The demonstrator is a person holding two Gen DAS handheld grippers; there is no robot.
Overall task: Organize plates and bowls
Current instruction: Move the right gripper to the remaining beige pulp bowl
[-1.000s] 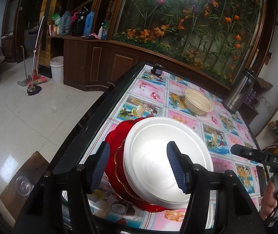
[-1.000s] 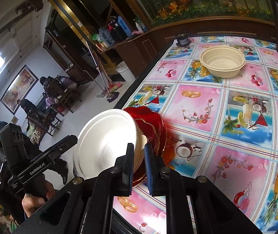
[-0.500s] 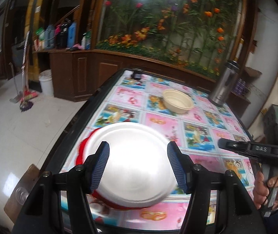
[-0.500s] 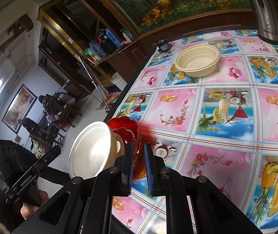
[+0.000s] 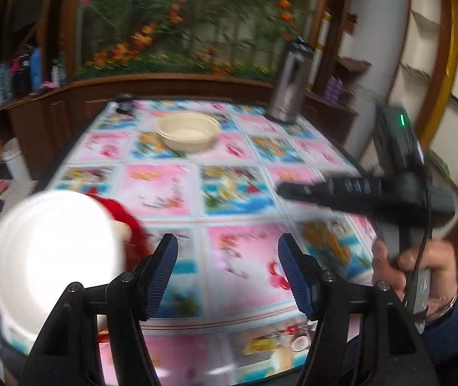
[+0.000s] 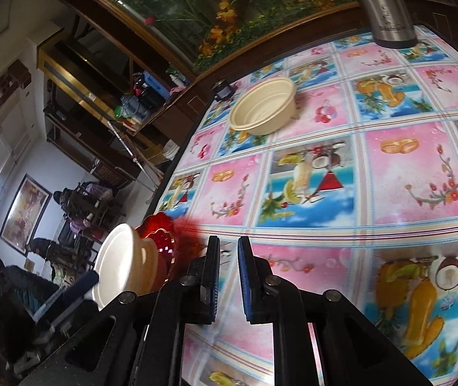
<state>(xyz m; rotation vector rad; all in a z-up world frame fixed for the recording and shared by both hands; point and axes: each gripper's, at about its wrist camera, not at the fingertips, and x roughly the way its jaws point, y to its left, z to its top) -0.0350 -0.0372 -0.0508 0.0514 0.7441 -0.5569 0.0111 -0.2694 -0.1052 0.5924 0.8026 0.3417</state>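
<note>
Domestic room with dark wood cabinetry and a large glass panel of painted orange and red flowers behind the table. The work surface is a table covered in a glossy cloth (image 5: 238, 257) of pink and blue picture squares showing fruit, drinks and rings.

Left gripper (image 5: 225, 259): fingers spread wide, blue ribbed pads facing each other with only tablecloth between them; nothing held. The left wrist view is blurred.

Right gripper (image 6: 229, 276): fingers close together with a narrow gap between the pads; nothing lies in that gap. In the left wrist view the right gripper body is held by the person's hand (image 5: 421, 267) over the table's right side.

Task items: a white round foam plate (image 5: 52, 257) sits on top of a red scalloped glass plate (image 5: 126, 222) at the near left corner of the table. In the right wrist view a cream rim shows between the white plate (image 6: 116, 260) and the red plate (image 6: 158, 234); whether it belongs to a separate bowl cannot be determined. A cream round plastic bowl (image 5: 188, 130) stands upright by itself toward the far end of the table, well apart from the stack.

Other items: a tall stainless steel flask (image 5: 288, 90) at the far right corner; a small dark object (image 5: 124, 104), too blurred to identify, at the far left corner.
</note>
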